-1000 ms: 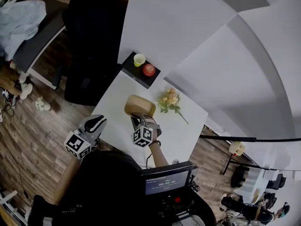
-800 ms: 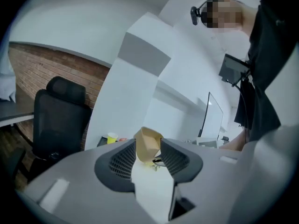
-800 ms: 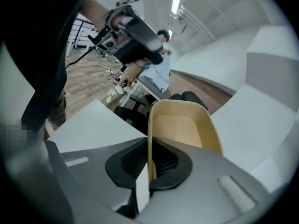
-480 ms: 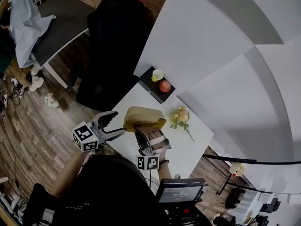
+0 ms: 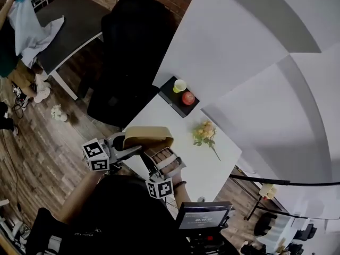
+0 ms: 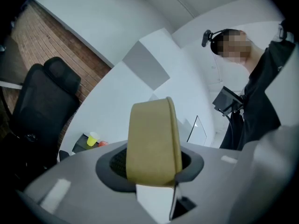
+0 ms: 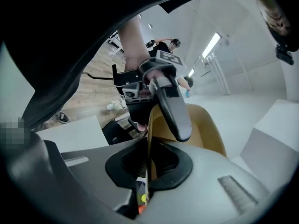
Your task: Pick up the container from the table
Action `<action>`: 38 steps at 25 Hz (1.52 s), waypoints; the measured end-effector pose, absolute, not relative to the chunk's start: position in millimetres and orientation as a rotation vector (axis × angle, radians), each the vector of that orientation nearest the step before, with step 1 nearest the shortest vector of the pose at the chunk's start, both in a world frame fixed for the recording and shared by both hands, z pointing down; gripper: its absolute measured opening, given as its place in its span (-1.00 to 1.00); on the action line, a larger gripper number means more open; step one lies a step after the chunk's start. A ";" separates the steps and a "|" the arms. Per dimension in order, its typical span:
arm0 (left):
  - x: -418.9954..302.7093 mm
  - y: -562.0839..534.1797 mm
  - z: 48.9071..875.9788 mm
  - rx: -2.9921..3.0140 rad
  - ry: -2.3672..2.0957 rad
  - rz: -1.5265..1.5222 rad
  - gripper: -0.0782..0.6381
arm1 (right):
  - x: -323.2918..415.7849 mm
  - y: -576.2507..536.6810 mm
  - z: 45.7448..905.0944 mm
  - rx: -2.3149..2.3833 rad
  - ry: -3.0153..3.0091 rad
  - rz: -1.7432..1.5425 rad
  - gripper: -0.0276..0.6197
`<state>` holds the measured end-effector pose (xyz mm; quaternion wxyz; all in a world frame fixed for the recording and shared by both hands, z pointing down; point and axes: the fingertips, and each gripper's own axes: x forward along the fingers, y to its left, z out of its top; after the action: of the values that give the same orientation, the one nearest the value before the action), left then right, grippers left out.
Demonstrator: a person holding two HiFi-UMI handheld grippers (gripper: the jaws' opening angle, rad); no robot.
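Writing: the small screen (image 5: 204,215) by the person's chest is showing pale digits, way too tiny to read. The marker cube (image 5: 95,154) on the left gripper is only showing black-and-white squares, no letters.
Container: the tan container (image 5: 147,137) is hanging up off the white table (image 5: 212,163), over its near-left edge, with both grippers on it.
Inside it: the right gripper view is looking into it, and only the plain tan inner wall is showing.
Left gripper: the left gripper (image 6: 150,164) is pinching the container, with the tan wall sitting right between its dark pads.
Right gripper: the right gripper (image 7: 148,164) is squeezing the thin rim edge-on, jaws nearly together on it.
Black tray: a black tray (image 5: 169,93) is sitting at the table's far corner, carrying a yellow cup (image 5: 179,85) and a red round thing (image 5: 188,98) just beside it. Can't tell what the cup is holding.
Other stuff: flowers (image 5: 204,133) are lying on the table, and a black chair (image 5: 133,47) is standing beyond it.
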<state>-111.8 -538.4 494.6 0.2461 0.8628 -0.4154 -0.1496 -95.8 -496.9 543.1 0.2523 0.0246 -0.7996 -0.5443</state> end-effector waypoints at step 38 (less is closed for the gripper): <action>-98.6 -550.4 504.9 2.625 -1.139 -0.245 -0.37 | -32.9 -564.5 492.6 0.158 -3.030 0.147 -0.48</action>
<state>-98.6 -550.4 504.9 0.1342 0.9057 -0.3930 -0.0847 -32.9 -564.5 492.6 0.0522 0.0520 -0.9961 0.0483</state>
